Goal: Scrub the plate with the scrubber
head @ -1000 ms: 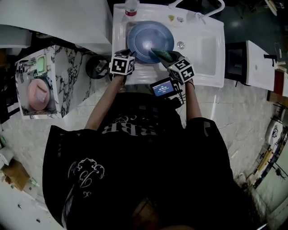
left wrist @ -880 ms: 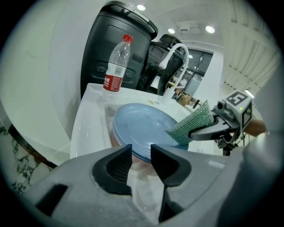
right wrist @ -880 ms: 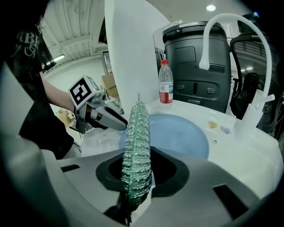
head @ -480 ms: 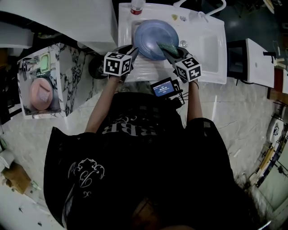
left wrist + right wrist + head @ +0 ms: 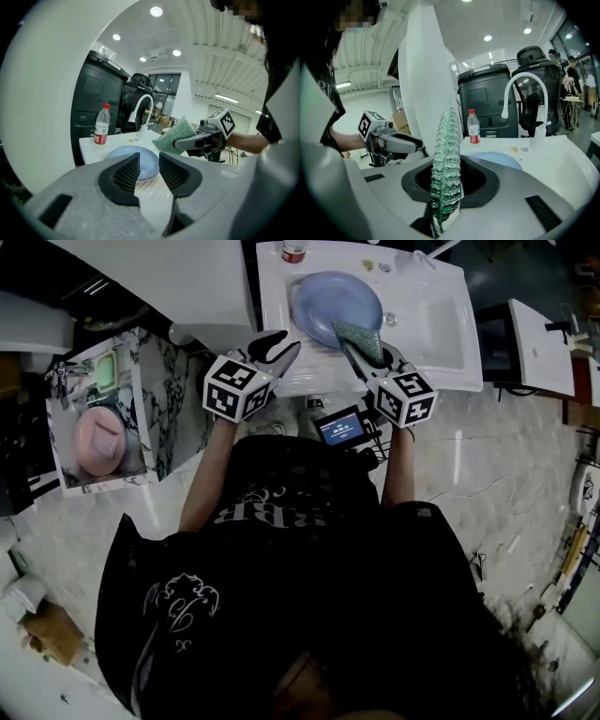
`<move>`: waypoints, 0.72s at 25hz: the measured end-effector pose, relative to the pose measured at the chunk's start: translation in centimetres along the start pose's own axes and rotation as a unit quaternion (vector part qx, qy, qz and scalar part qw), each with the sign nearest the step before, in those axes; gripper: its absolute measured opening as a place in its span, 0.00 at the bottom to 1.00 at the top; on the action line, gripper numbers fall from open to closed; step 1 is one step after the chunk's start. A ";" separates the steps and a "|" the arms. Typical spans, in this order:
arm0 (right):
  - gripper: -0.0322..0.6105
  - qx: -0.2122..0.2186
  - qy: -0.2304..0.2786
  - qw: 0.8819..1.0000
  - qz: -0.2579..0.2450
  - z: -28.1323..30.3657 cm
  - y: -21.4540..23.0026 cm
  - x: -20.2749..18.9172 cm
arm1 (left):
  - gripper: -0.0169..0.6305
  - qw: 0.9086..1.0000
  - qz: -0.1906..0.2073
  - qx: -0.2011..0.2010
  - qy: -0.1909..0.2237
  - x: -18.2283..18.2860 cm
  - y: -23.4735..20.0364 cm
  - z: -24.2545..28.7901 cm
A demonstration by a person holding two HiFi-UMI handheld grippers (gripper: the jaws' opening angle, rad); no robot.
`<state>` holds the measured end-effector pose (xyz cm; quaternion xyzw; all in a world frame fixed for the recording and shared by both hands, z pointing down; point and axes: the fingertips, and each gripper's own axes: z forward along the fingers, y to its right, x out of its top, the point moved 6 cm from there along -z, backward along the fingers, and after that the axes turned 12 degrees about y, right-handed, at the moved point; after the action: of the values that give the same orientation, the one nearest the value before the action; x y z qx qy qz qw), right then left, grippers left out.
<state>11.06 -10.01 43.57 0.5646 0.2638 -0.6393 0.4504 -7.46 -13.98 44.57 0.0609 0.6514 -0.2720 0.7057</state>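
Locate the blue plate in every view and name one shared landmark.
Head view: plate at top centre.
Left gripper view: low centre, just beyond the jaws.
Right gripper view: low, right of the scrubber.
Landmark: red-capped bottle beside it.

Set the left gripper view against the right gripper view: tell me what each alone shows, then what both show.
Only the left gripper view: the left gripper, jaws apart and empty, and the scrubber's broad face. Only the right gripper view: the right gripper clamped on the scrubber, seen edge-on. Both: the blue plate, the red-labelled bottle, the white faucet and the sink top.
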 end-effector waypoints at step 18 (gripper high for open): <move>0.19 -0.051 0.012 0.998 0.032 -6.8 -7.0 -1.9 | 0.22 0.995 0.068 -0.073 0.020 1.0 6.9 -4.2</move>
<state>8.16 -0.58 42.71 0.5568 0.2832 -0.6034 0.4957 -8.02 -6.60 41.14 0.0587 0.6781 -0.1734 0.7118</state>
